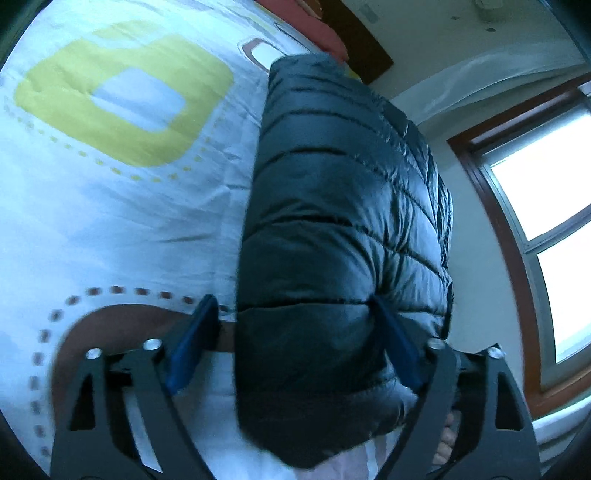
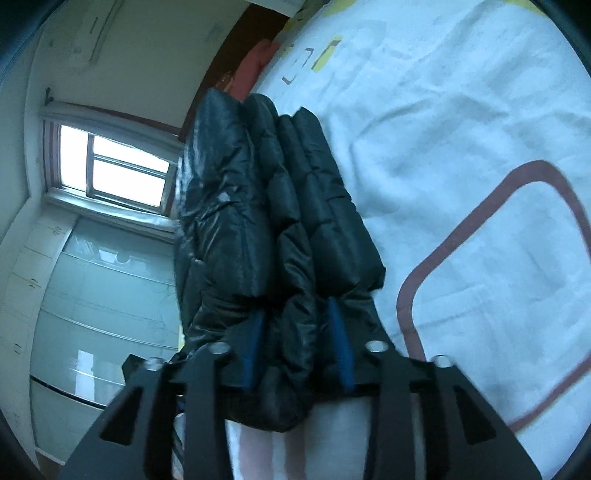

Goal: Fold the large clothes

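A black quilted puffer jacket [image 1: 332,229] is bunched in thick folds over a white bedspread [image 1: 110,229] printed with yellow and brown shapes. My left gripper [image 1: 295,321] stands wide open, with the jacket's padded bulk between its blue pads [image 1: 192,343]; the right pad presses against the jacket. In the right wrist view my right gripper [image 2: 297,325] is shut on a thick fold of the jacket [image 2: 280,221], and its blue pads [image 2: 338,332] pinch the fabric from both sides. The jacket hangs raised from the bedspread [image 2: 461,129].
A red pillow [image 1: 325,33] lies at the head of the bed against a dark wooden headboard [image 1: 362,48]. A bright window with a brown frame [image 1: 546,206] is beside the bed. A pale wardrobe [image 2: 85,295] stands below the window [image 2: 110,166].
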The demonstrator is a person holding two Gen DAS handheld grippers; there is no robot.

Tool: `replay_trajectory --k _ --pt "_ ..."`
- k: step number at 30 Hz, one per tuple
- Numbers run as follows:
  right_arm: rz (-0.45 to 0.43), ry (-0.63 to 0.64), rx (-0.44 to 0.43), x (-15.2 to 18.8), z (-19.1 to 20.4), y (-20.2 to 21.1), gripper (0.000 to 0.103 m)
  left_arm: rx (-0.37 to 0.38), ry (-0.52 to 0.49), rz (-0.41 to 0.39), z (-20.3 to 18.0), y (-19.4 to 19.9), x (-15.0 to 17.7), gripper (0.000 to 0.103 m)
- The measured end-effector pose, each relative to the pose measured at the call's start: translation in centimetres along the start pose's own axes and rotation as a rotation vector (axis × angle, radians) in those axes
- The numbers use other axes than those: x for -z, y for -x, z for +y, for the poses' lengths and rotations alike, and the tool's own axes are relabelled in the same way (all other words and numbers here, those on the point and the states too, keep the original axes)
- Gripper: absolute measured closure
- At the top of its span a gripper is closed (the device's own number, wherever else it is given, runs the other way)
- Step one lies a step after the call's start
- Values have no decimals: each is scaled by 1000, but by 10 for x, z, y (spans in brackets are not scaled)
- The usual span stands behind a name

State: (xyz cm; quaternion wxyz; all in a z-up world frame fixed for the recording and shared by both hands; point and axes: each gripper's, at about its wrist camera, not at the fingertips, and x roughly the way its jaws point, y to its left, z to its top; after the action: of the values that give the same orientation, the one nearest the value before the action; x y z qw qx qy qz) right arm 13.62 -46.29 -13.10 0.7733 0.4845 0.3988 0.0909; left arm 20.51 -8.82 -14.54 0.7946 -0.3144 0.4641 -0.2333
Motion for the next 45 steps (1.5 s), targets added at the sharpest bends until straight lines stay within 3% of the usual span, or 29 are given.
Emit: replay_trajectory --k 1,2,8,11,16,21,27,37,45 --pt "-11 -4 20 -1 3 8 39 1 4 -1 1 4 -3 16" --pt "-21 -3 42 -3 7 14 37 3 15 -2 4 8 -6 16" --pt "-77 101 96 -32 56 31 36 48 168 -49 21 29 -50 16" --pt "-118 136 104 -60 88 18 34 68 184 -79 14 29 -74 15" --pt "-131 119 142 -110 110 -35 30 16 167 -84 -11 2 -112 11" --pt "-90 96 230 -139 88 -76 30 -45 218 -55 -10 -36 -119 11" --pt "-75 66 221 -143 51 -95 36 -27 246 -3 0 -66 -117 6" --pt "-46 27 86 -139 9 -99 40 -91 158 -24 -11 -92 -112 2" --pt "-48 32 58 -141 4 -103 40 -89 142 -38 -12 -94 -109 2"
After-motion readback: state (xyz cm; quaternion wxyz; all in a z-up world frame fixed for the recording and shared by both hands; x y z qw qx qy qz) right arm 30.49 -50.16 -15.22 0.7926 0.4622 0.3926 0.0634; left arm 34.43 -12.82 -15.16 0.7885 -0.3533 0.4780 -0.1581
